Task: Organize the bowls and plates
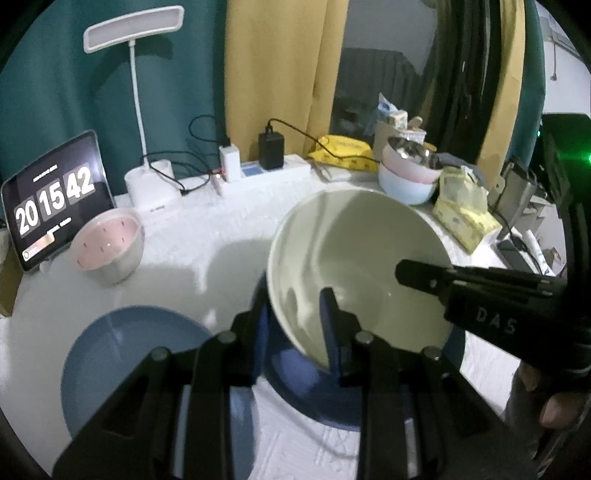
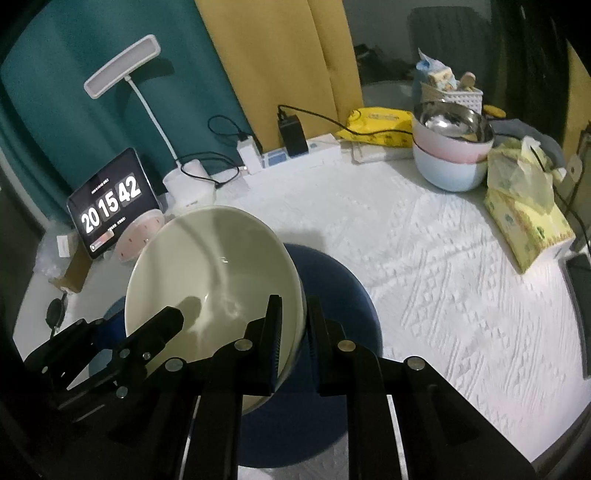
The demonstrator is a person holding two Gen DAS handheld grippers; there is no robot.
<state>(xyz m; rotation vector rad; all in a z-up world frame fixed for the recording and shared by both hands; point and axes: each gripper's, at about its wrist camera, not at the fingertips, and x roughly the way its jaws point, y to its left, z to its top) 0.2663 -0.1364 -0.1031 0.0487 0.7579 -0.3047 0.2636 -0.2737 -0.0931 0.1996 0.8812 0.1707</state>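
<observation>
Left hand-held gripper (image 1: 295, 314) and right hand-held gripper (image 2: 293, 325), both clamped, angled downward

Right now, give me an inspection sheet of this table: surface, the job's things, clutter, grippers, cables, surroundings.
Surface: white textured cloth covers the table.
Job's things: cream bowl held tilted over a dark blue plate; light blue plate beside it; pink bowl near the tablet clock; stacked bowls at the back.
Clutter: tissue pack, yellow wipes pack, desk lamp.
Grippers: left gripper and right gripper each shut on the cream bowl's rim.
Cables: charger leads run to the power strip.
Surroundings: teal and yellow curtains.
</observation>
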